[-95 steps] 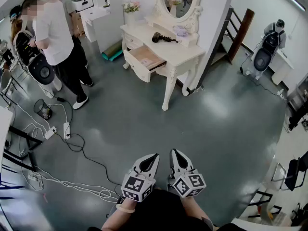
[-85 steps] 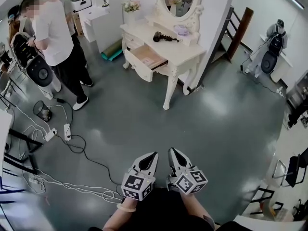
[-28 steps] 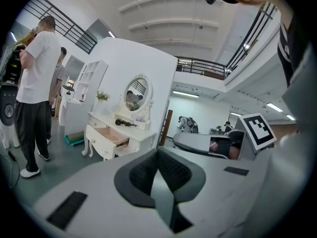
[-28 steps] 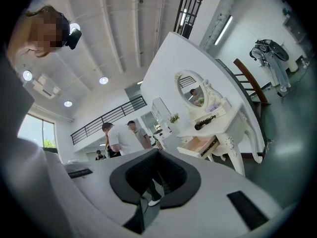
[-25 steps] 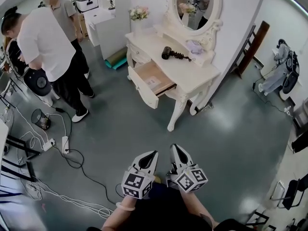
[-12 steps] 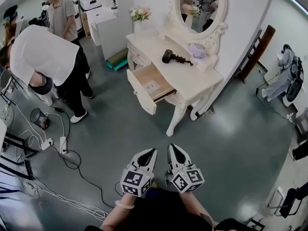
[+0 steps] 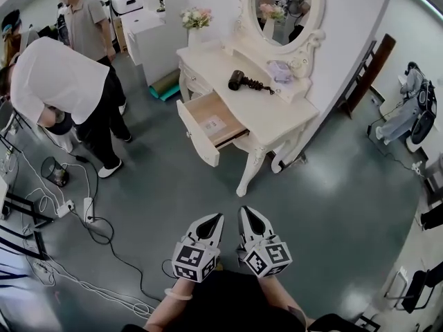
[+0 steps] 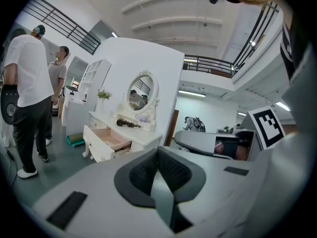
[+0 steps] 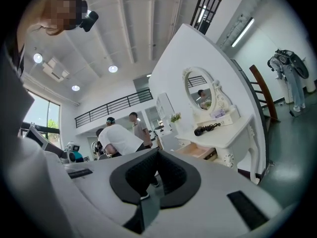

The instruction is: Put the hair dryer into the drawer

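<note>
Head view: the left gripper [image 7: 217, 217] and the right gripper [image 7: 244, 210] are held side by side, close together but not touching, low in front of the person's body. Both point forward, with the left marker cube [image 7: 193, 263] and the right marker cube [image 7: 267, 259] at their rear ends. In each gripper view the two jaws meet at their tips with nothing between them; the left forearm [image 7: 168, 312] and the right forearm [image 7: 289, 308] extend back from the cubes.
</note>
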Tool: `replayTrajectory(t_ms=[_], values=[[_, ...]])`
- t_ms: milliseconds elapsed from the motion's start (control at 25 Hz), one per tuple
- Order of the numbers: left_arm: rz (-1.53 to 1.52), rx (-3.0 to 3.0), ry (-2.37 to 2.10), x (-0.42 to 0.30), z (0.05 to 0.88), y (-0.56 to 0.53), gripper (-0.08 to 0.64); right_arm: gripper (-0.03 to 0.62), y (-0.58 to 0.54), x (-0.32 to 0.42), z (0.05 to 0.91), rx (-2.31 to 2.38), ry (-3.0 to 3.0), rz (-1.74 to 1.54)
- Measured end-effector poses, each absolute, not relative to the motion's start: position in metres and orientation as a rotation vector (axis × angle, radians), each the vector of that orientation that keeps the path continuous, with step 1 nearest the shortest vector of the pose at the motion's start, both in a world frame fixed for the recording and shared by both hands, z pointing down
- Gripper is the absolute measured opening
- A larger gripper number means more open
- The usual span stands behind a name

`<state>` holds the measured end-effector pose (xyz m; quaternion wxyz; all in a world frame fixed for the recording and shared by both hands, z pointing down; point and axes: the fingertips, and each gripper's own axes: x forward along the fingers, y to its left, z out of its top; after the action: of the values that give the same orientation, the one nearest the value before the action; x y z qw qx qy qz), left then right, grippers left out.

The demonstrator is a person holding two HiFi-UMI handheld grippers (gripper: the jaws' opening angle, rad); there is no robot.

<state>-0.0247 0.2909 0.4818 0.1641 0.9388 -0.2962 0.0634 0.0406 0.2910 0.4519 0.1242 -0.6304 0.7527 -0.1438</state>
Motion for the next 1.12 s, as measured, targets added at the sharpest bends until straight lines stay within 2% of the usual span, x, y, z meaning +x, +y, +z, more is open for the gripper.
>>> replayTrajectory(t_ms=[1120], values=[[0.211,2.680,-0.792,0.000,0.494,0.250,0.005,0.023,0.262,0.082,0.467,-1.929,2.098,-0.442]])
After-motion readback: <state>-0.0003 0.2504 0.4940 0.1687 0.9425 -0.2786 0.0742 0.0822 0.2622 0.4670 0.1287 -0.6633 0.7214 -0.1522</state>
